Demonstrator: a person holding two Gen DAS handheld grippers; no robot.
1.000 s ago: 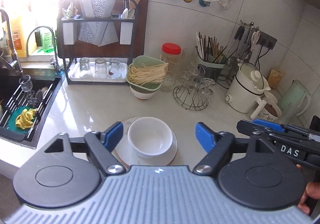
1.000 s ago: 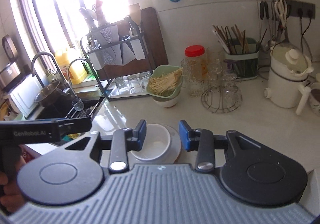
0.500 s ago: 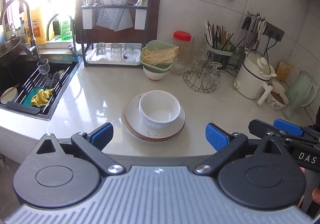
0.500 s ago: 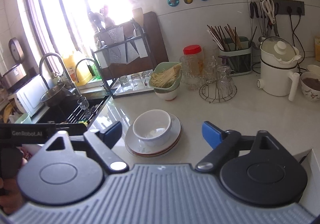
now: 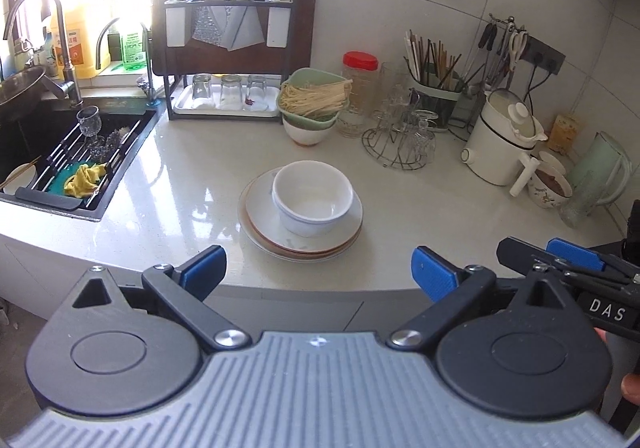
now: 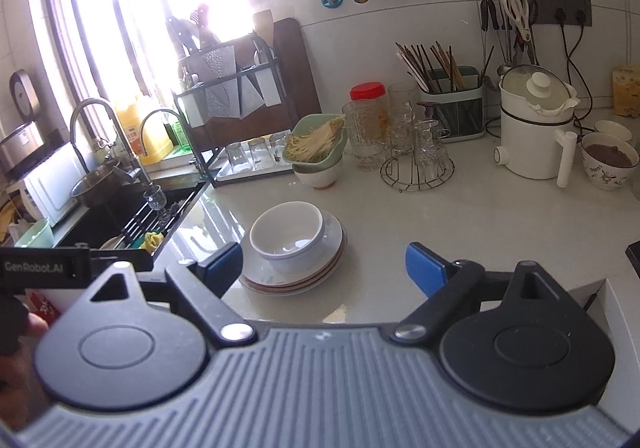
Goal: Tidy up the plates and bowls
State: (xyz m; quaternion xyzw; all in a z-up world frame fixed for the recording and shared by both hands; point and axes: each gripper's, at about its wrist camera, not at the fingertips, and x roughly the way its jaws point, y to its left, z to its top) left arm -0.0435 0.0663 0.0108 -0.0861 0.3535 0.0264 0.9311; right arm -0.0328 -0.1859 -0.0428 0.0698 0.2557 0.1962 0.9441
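A stack of white bowls (image 5: 312, 196) sits on a stack of plates (image 5: 260, 224) in the middle of the white counter; both also show in the right wrist view, the bowls (image 6: 288, 234) on the plates (image 6: 320, 272). My left gripper (image 5: 318, 272) is open and empty, held back near the counter's front edge, short of the stack. My right gripper (image 6: 324, 268) is open and empty too, hovering just in front of the plates. The right gripper shows at the right edge of the left wrist view (image 5: 572, 260).
A sink (image 5: 60, 160) with a rack and yellow cloth lies at the left. At the back stand a dish rack with glasses (image 5: 228, 96), a green bowl of noodles (image 5: 312, 100), a glass stand (image 5: 404, 140), a white kettle (image 5: 504, 140) and a chopstick holder (image 5: 436, 104).
Both grippers have pulled back and up from the bowls and plates, which now sit farther away. The right gripper's jaws have widened from around the bowl.
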